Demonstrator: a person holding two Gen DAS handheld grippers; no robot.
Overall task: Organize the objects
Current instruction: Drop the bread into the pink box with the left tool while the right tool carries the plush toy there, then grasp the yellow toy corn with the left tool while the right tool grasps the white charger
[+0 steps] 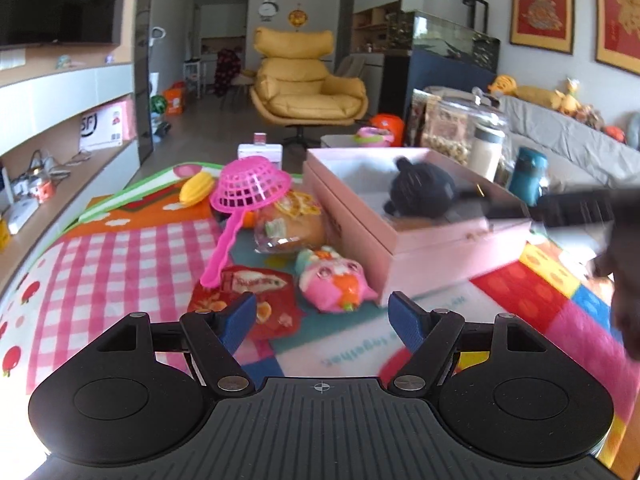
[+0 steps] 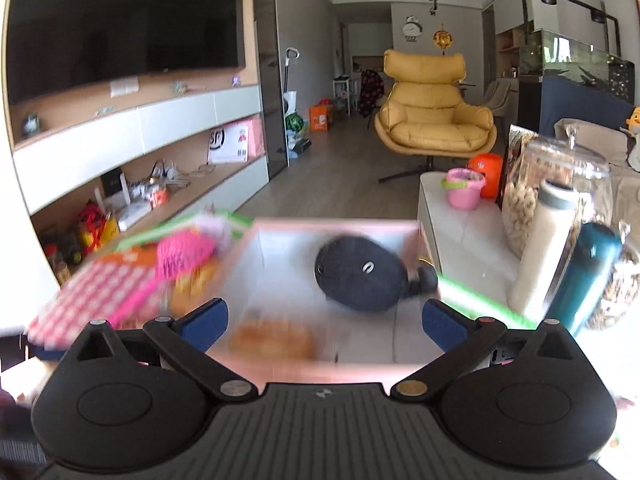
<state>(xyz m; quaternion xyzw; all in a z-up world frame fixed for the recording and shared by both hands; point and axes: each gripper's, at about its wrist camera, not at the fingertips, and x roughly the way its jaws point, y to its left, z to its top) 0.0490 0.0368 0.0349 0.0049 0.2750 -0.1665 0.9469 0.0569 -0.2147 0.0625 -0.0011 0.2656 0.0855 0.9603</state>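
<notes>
Toys are lying loose on the play mat (image 1: pixel 100 248) beside the pink box (image 1: pixel 440 248), where a dark plush (image 2: pixel 360 276) is already sitting. Both tongs, left (image 1: pixel 322 314) and right (image 2: pixel 324 318), are spread and carrying nothing. The left should be dropping squarely over the pink owl toy (image 1: pixel 336 280) before closing.

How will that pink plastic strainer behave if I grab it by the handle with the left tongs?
The pink strainer looks like thin open-mesh plastic, so probably very light and easy to lift. Its long narrow handle may flex or twist between the pads. The bowl sits upside down atop the bagged bread, so it will likely tip off once nudged.
</notes>
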